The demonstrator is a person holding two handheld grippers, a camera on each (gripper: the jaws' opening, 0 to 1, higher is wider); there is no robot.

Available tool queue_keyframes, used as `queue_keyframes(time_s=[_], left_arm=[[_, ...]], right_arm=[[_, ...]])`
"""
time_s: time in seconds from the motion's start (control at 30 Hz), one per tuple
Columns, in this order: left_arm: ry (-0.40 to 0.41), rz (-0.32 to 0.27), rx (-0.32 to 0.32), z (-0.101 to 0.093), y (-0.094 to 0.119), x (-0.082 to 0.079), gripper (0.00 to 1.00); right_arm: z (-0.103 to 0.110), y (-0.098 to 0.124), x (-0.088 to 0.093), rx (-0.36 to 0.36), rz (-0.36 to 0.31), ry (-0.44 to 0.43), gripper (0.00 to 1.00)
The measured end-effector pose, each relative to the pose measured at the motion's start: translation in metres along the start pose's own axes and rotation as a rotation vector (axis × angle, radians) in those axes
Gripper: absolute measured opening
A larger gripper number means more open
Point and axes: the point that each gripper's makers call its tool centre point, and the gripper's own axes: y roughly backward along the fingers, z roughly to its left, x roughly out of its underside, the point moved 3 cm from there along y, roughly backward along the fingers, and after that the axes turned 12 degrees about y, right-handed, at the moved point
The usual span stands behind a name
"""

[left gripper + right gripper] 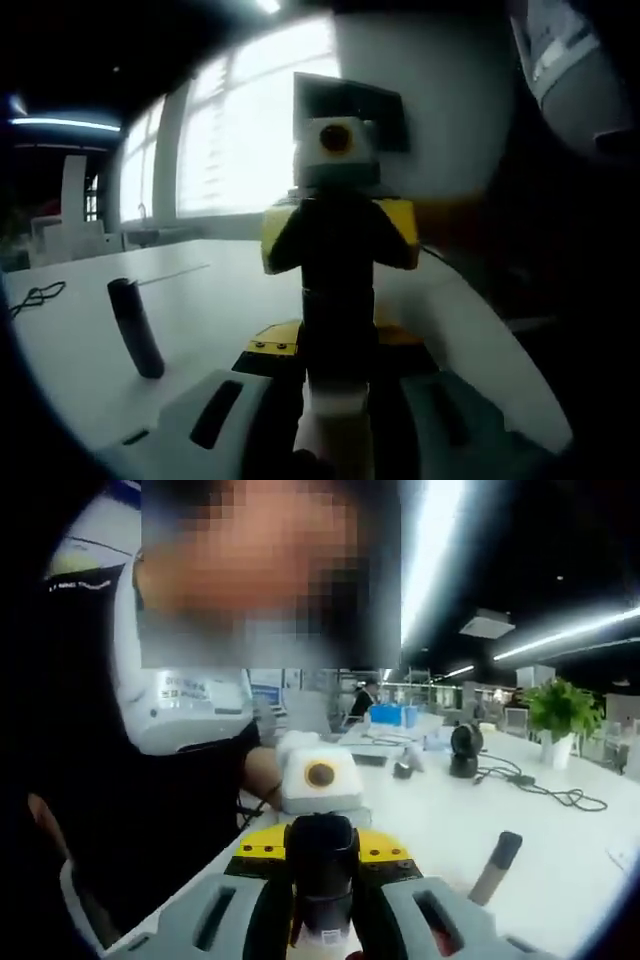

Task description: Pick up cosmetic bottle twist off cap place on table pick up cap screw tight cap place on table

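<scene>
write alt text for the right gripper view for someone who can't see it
A dark cosmetic bottle stands between the jaws of the right hand-held gripper, with the left hand-held gripper facing it from just behind. A dark cylinder stands on the white table to the right, with a potted plant further back.

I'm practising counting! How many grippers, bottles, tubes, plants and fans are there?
Grippers: 2 (left gripper, right gripper)
Held bottle: 1
Standing dark tube: 1
Plant: 1
Fan: 1
Total: 6
</scene>
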Motion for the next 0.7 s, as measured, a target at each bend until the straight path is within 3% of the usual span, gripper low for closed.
queue_keyframes(time_s=[0.27, 0.4, 0.5, 0.57, 0.7], left_arm=[[-0.001, 0.001, 0.02, -0.0031, 0.0003, 0.0004, 0.14], [0.0, 0.001, 0.015, -0.0021, 0.0002, 0.0002, 0.14], [0.001, 0.0, 0.007, -0.0006, 0.0004, -0.0001, 0.14], [0.005, -0.001, 0.006, -0.0003, 0.0003, -0.0001, 0.14], [0.007, -0.002, -0.014, 0.0022, 0.0003, -0.0004, 0.14]], right_arm=[[0.0025, 0.0008, -0.001, -0.043, -0.025, 0.01, 0.16], [0.0013, 0.0011, -0.0002, -0.021, -0.015, -0.015, 0.2], [0.0031, 0.0017, -0.0008, 0.021, -0.012, -0.037, 0.39], [0.0, 0.0029, -0.0018, 0.089, -0.001, -0.032, 0.37], [0.0023, 0.0032, -0.0086, 0.197, -0.024, -0.05, 0.44]])
